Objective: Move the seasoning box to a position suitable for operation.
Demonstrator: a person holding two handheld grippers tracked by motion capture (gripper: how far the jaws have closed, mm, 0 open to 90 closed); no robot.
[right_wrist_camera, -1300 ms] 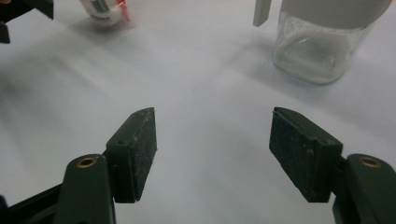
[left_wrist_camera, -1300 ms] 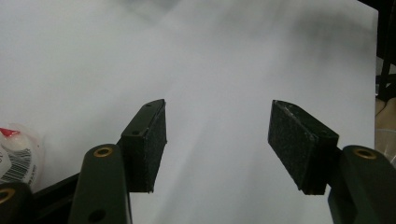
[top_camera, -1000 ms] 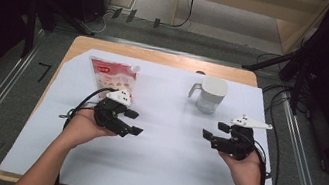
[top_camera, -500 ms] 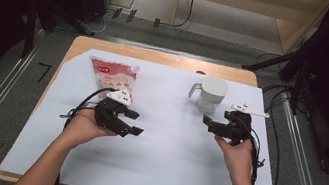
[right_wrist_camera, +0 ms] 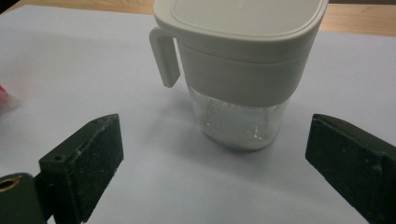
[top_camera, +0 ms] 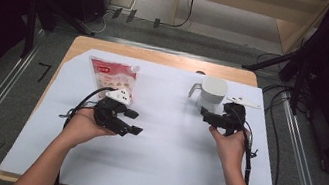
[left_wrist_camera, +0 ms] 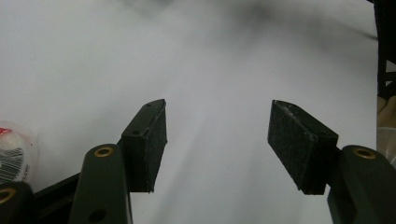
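Up close, the right gripper (right_wrist_camera: 212, 163) has its two black padded jaws spread wide with nothing between them, and they point at a clear glass jar with a white plastic lid and side handle (right_wrist_camera: 238, 74), which stands upright on the white sheet just ahead of the jaw tips without touching them. From the high view this gripper (top_camera: 210, 118) sits in the person's right hand (top_camera: 230, 141), just beside the jar (top_camera: 210, 92) at the far right of the table, the jar's handle turned toward the left. A cable runs from the gripper back along the forearm.

The left gripper (left_wrist_camera: 217, 140) is likewise spread apart and empty, its jaws hanging over bare white sheet (left_wrist_camera: 210, 56). In the high view it (top_camera: 132, 122) rests in the left hand (top_camera: 83, 124), near the middle left of the sheet. Just beyond it lies a red and white printed plastic pouch (top_camera: 107, 75), flat on the sheet; a corner of the pouch (left_wrist_camera: 14, 149) shows at the left edge of the left gripper view. The sheet covers most of a light wooden table (top_camera: 158, 57)
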